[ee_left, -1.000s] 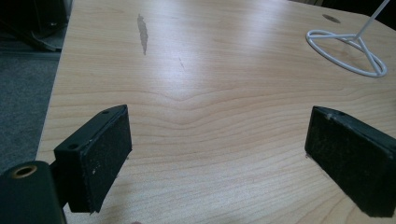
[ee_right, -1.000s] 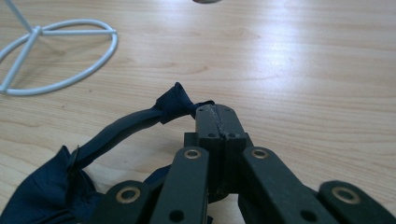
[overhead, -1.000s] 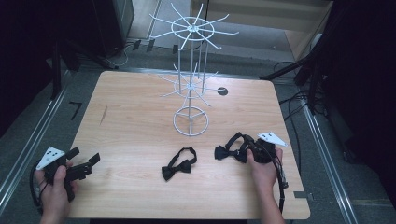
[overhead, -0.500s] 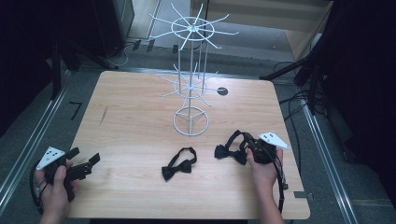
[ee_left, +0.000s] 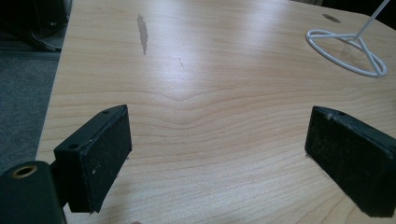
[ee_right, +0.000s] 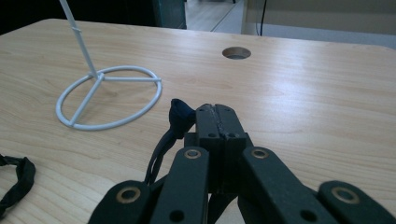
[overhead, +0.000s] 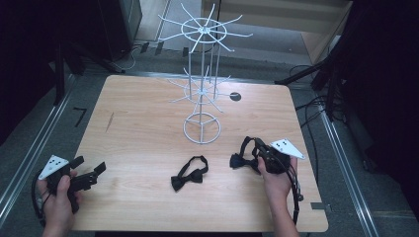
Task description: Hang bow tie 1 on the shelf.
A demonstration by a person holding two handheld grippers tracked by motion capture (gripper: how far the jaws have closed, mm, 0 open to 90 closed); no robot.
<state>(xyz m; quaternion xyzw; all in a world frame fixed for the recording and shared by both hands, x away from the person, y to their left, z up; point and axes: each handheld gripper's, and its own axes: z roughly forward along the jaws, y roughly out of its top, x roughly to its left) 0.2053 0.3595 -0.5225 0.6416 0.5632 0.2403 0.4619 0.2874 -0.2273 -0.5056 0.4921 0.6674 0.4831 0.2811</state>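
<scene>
Clearly right claw [ee_right: 217, 114] clamped on bow tie [overhead: 242, 159], left claw [ee_left: 215, 154] gaping

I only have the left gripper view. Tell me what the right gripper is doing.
Observer: The right gripper has its fingers shut on a black bow tie, near the right edge of the table.
Operator: Report anything else lying loose.
Observer: A second bow tie lies flat in front of the white wire stand, between the two grippers.
Operator: Say whether that stand carries anything.
Observer: Nothing hangs on it; its hooks are bare on both tiers.
</scene>
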